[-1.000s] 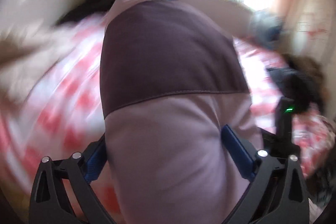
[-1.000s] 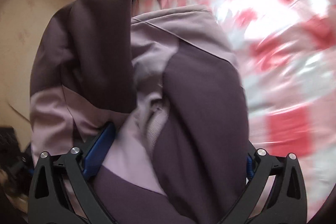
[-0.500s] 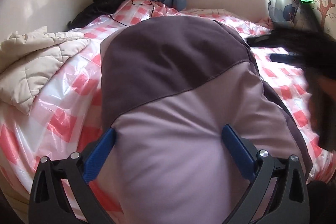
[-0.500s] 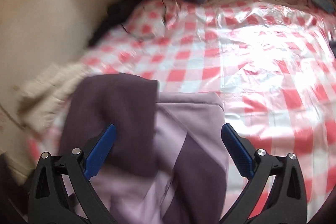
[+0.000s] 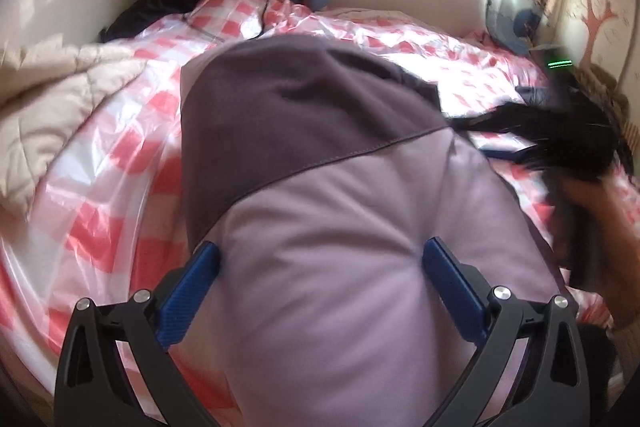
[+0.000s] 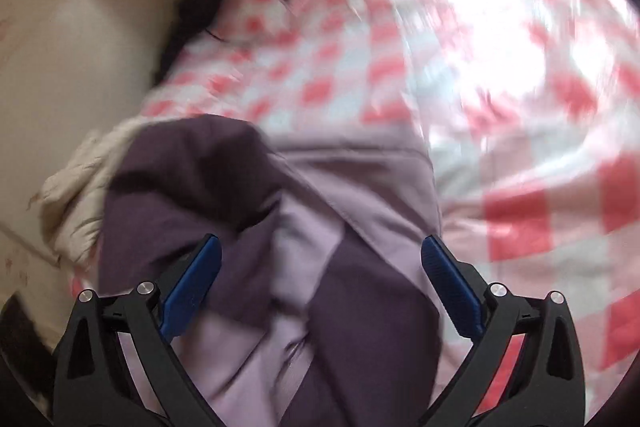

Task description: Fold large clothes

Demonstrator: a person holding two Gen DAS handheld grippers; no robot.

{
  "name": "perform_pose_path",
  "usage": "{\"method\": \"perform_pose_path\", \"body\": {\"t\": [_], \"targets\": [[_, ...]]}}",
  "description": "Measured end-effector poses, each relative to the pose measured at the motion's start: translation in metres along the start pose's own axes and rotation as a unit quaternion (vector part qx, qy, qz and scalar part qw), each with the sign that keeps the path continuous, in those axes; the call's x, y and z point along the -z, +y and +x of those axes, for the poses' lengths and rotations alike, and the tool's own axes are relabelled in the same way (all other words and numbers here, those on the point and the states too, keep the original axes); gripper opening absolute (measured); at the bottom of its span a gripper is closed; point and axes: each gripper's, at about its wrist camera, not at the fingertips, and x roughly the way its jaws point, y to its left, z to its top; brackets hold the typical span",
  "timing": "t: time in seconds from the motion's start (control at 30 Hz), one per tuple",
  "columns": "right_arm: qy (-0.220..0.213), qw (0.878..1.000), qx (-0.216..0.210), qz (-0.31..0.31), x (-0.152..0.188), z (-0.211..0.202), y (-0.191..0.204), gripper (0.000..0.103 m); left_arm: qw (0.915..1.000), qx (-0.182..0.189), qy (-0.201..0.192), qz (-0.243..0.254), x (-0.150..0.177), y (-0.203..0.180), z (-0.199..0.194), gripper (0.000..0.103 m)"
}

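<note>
Smooth two-tone purple garment (image 5: 320,227) on glossy checked sheet (image 5: 120,167).

Your left gripper (image 5: 320,269) has its blue fingers (image 5: 190,285) spread wide; your right gripper (image 6: 320,267) is equally wide apart, blurred, with your hand (image 5: 600,227) behind it

Wide-spread right tongs (image 6: 320,259) over purple garment (image 6: 312,267) (blurred) on checkered sheet (image 6: 520,219).

A large two-tone garment (image 5: 328,187) of dark purple and pale lilac fabric lies bunched and partly folded on the bed, its darker panel farther away.
</note>
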Motion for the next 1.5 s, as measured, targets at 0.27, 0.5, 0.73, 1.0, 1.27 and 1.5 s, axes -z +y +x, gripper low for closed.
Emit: {"method": "perform_pose_path", "body": {"t": [0.27,0.5,0.73,1.0,1.27,1.5], "targets": [[0.023,0.998,-0.028,0.051,0.077,0.024,-0.038,0.097,0.9993,-0.019,-0.027,0.017,0.013,-0.01,-0.001,0.098],[-0.062,0.995,0.056,-0.056,0.089,-0.072,0.021,0.097,0.9988,-0.03,-0.038,0.011,0.014,-0.004,-0.008,0.098],[0.013,0.999,0.04,0.001,0.119,-0.034,-0.001,0.097,0.9979,-0.04,-0.038,0.033,0.019,-0.013,-0.009,0.098],[-0.01,0.993,0.096,-0.072,0.135,-0.069,0.032,0.097,0.9948,-0.07,-0.052,0.052,0.018,-0.015,-0.021,0.098],[-0.05,0.995,0.062,-0.065,0.051,-0.099,0.046,0.097,0.9938,-0.066,-0.048,0.075,0.018,-0.018,-0.029,0.098],[0.037,0.997,0.062,-0.032,-0.033,0.055,0.035,0.097,0.9947,-0.055,-0.056,0.067,0.02,-0.014,-0.029,0.098]]}}
